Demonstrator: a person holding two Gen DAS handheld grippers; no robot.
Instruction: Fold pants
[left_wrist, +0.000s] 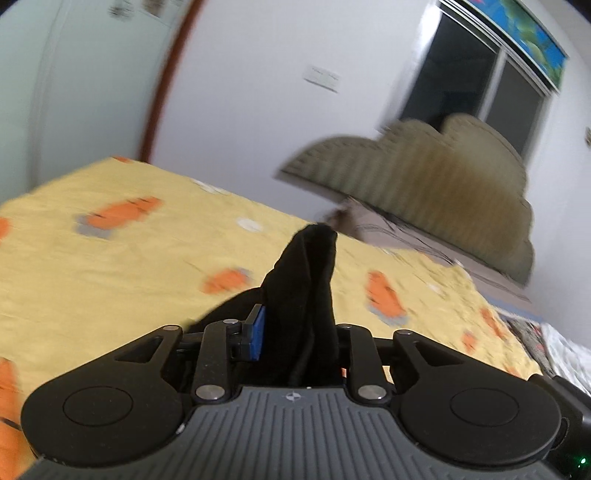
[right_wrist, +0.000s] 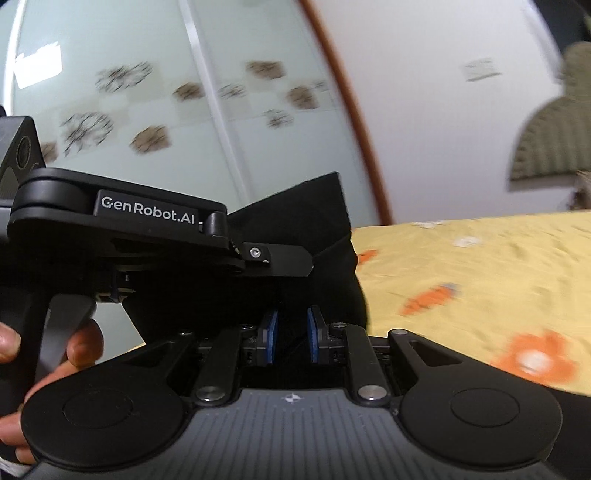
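Pants (left_wrist: 303, 295) pinched in both tools above yellow bedspread (left_wrist: 110, 266).

White wall (left_wrist: 258, 92), dark window (left_wrist: 461, 81), yellow bedsheet (left_wrist: 110, 266), padded headboard (left_wrist: 424, 177)

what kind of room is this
Most likely a bedroom: a bed under a yellow sheet with orange prints, a padded headboard against the wall, and a window above it.

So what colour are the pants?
Black pants, clearest in the left wrist view.
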